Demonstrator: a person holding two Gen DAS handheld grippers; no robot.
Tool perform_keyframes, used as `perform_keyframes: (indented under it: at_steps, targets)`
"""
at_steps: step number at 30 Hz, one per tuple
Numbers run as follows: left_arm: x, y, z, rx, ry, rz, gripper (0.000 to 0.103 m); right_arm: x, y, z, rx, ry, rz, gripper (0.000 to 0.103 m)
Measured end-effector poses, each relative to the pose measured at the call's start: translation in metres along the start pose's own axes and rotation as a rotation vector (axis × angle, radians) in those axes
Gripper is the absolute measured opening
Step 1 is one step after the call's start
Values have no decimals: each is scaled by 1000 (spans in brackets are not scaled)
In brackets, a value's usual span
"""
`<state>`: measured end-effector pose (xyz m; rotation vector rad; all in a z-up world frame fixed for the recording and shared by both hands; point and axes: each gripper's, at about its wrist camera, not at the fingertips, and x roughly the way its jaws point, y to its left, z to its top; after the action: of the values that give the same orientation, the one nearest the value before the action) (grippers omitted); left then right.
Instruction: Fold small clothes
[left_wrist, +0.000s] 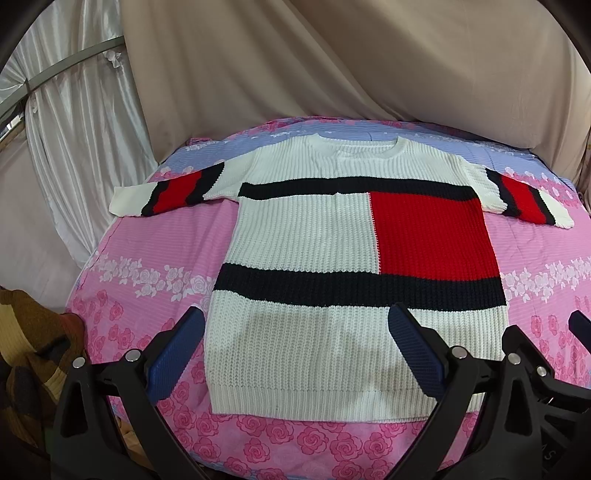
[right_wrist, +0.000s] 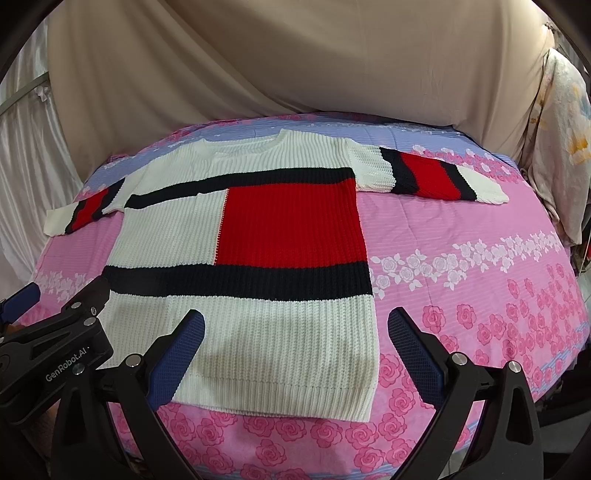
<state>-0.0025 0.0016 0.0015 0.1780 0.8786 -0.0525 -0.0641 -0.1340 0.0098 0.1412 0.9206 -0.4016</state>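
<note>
A white knit sweater (left_wrist: 295, 229) with black bands and a red block lies flat, front up, on the pink floral bed, both sleeves spread out sideways. It also shows in the right wrist view (right_wrist: 236, 236). My left gripper (left_wrist: 295, 343) is open and empty, hovering above the sweater's hem, its left fingertip (left_wrist: 192, 321) over the hem's left edge. My right gripper (right_wrist: 295, 339) is open and empty above the hem's right part. The right gripper's side shows in the left wrist view (left_wrist: 546, 365); the left gripper's body shows in the right wrist view (right_wrist: 55, 332).
The pink rose-print bedsheet (right_wrist: 461, 229) covers the bed. Beige drapes (left_wrist: 332, 66) hang behind. White satin curtain (left_wrist: 81, 122) at far left. A brown striped knit (left_wrist: 33, 343) lies off the bed's left edge. A pale floral cloth (right_wrist: 565, 140) hangs at right.
</note>
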Motion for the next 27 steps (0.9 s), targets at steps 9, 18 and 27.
perform_keyframes:
  at_steps: [9, 18, 27]
  targets:
    - [2, 2, -3, -2, 8, -2, 97, 2, 0, 0, -1, 7, 0, 98]
    - [6, 1, -4, -4, 13, -5, 97, 3, -1, 0, -1, 10, -1, 98]
    - [7, 0, -4, -3, 13, -2, 97, 5, -3, -1, 1, 13, 0, 98]
